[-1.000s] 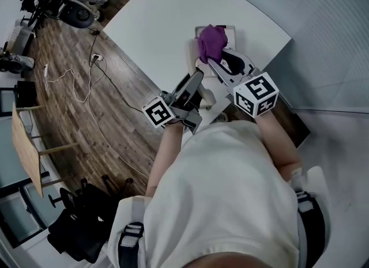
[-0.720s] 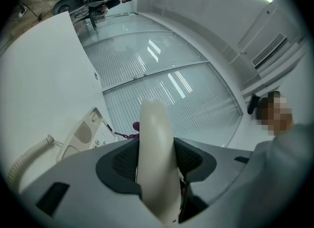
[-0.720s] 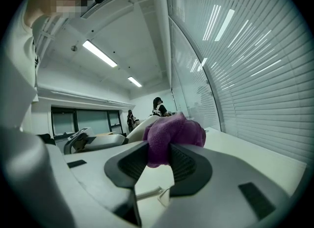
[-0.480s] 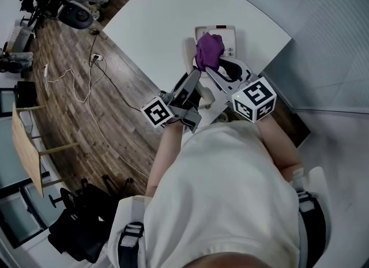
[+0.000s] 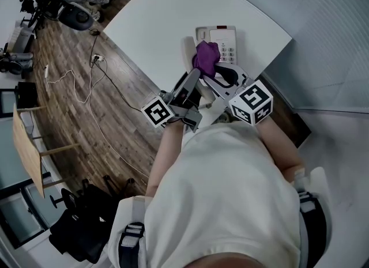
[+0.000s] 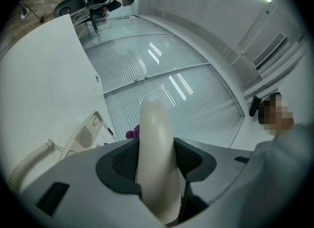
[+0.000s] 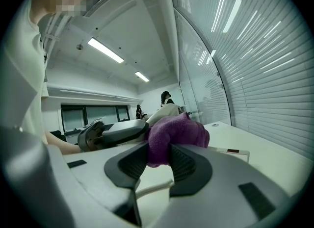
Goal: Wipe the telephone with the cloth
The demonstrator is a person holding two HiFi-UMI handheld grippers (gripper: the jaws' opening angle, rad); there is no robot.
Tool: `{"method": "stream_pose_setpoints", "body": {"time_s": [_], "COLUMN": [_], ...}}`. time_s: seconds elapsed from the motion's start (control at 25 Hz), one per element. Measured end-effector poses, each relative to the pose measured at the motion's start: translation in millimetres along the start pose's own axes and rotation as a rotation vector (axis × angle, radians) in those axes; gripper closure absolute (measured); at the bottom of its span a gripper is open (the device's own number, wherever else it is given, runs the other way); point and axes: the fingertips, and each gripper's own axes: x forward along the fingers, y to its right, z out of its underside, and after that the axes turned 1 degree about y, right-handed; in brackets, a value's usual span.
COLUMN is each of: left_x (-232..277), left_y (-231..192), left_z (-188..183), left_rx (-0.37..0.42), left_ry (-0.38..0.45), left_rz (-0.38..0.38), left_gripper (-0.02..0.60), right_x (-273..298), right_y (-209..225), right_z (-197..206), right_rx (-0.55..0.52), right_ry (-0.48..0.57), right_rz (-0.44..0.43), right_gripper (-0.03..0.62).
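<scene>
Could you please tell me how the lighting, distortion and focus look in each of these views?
Head view: even light, sharp, the fisheye bows the table edge. Left gripper view: dark corners, glare streaks on the blinds, the near handset slightly soft. Right gripper view: bright ceiling strips, the cloth fairly sharp, the blinds curved.

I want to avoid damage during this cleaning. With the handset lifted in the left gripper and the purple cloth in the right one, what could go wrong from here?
The left gripper holds the smooth, rounded handset; it might slip onto the table. The coiled cord runs toward the telephone base, so lifting higher could drag it. The bunched cloth in the right gripper might press keys.
</scene>
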Motion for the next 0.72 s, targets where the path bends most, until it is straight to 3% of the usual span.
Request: {"method": "stream_pose_setpoints", "body": {"time_s": [0.72], "left_x": [0.3], "left_y": [-3.1], "left_z": [1.8], "left_rx": [0.021], "left_ry": [-0.009], "left_rz": [-0.016], "left_gripper": [0.357], "right_x": [-13.0], "right_y": [-10.1], "right_z": [12.6], "right_rx": [-0.049], "right_ry": [-0.046], "right_rz": [-0.073], "right_gripper": [0.462]}}
